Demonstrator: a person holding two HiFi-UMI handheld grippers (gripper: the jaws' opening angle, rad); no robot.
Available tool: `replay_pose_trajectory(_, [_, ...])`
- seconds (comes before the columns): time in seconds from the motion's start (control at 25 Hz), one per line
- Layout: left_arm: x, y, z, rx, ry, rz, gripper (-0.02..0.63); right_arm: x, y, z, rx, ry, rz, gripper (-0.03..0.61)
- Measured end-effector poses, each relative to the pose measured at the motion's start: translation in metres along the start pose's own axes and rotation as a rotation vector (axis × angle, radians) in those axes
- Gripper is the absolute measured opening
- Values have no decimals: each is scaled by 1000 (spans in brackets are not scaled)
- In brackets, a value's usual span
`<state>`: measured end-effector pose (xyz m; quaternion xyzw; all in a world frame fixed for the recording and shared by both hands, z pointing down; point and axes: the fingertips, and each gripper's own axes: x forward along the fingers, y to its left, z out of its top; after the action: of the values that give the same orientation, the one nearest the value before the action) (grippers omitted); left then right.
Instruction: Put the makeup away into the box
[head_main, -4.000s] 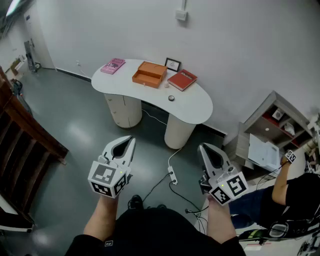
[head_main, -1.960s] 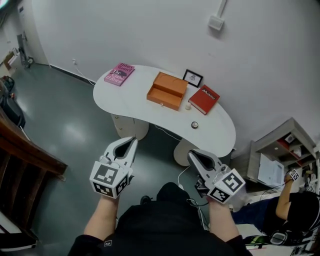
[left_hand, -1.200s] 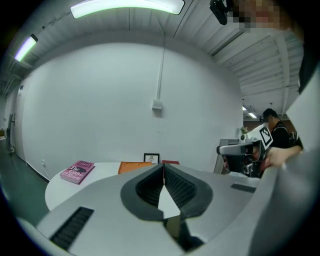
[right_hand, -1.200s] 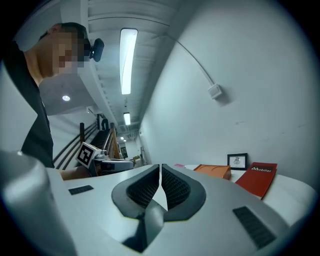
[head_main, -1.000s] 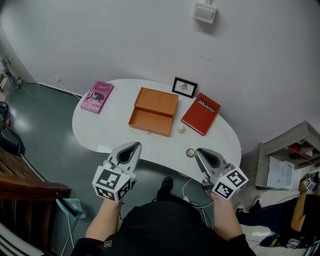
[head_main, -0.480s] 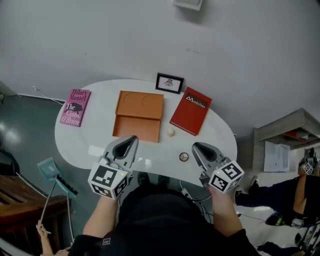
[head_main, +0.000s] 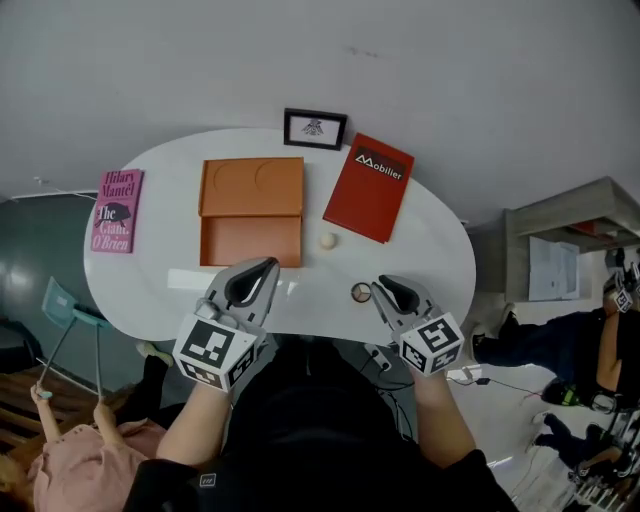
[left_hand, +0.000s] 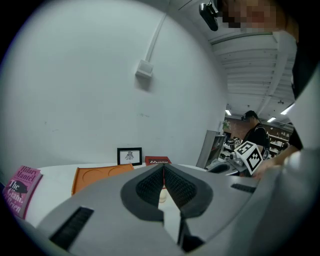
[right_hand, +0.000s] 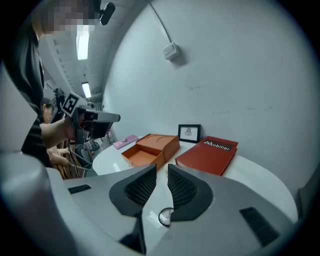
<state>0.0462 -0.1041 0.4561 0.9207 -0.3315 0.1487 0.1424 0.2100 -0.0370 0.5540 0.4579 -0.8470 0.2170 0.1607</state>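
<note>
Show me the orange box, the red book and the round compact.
orange box (head_main: 251, 241): head view, inside its open part.
red book (head_main: 368, 190): head view, middle of the cover.
round compact (head_main: 361, 292): head view, its top face.

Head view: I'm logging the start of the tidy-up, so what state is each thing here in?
Orange box: open, tray empty.
Round compact: lying on table, outside box.
Cream ball: on table, outside box.
Red book: closed.
Pink book: closed.
Left gripper: shut, empty.
Right gripper: jaws slightly apart, just opening, empty.
</note>
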Motion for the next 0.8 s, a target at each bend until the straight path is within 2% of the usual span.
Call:
replay_pose_trajectory(0.12, [13,-4,-11,0,27,-22,14,14,-6,-29,16,59,2,139])
replay_pose_trajectory(0.24, [25,-10,-24,-3,58,-47,14,23,-9,-57,9,114,7,162])
replay_pose_trajectory(0.44, [37,-21,-41,-22,94,-78,14,41,-6,-98,-92,217,-1,197])
replay_pose_trajectory(0.8, [33,-32,-47,-38,108,-82,14,58,-15,-142,-78,328,-35,224])
